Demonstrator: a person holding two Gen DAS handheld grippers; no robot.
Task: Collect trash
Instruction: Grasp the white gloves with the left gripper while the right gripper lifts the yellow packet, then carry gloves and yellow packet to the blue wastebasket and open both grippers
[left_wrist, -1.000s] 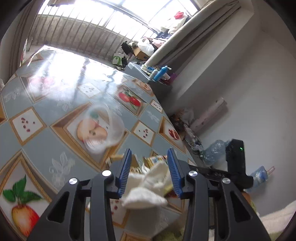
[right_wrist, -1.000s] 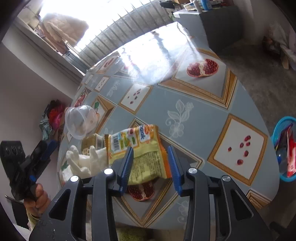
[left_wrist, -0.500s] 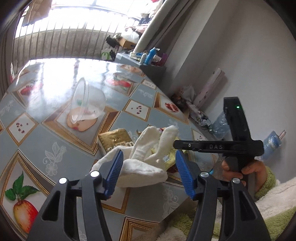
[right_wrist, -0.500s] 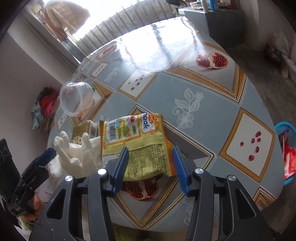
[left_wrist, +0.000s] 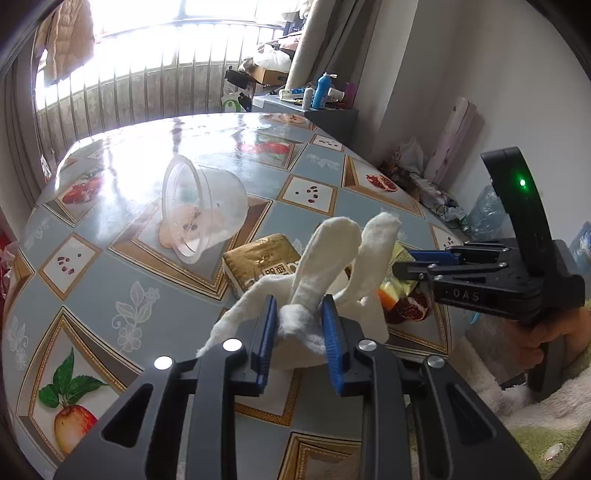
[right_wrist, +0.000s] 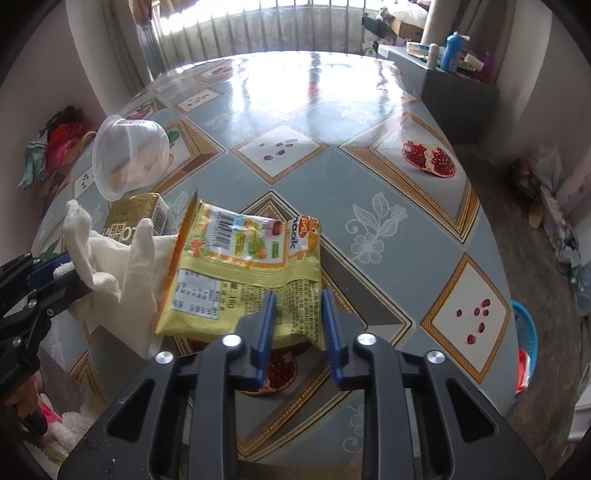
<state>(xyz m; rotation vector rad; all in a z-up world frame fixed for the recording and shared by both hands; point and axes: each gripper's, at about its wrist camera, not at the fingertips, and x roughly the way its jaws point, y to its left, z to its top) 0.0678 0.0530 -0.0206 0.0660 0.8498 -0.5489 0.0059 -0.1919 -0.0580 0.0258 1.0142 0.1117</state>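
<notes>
Fruit-patterned table (right_wrist: 388, 177) carries the litter, and both pickups are in hand. Left gripper (left_wrist: 300, 332) is closing on the white glove (left_wrist: 332, 258), whose fingers point up and away from its jaws. Right gripper (right_wrist: 298, 325) is closing on the yellow snack wrapper (right_wrist: 243, 273), which stretches ahead and leftward. Next, I judge: lift both clear.

Both wrist views look steeply down from close above the worktop's (left_wrist: 92, 266) near edge, toward the window — sharing the white glove (left_wrist: 332, 266) (right_wrist: 122, 266) beside it.
</notes>
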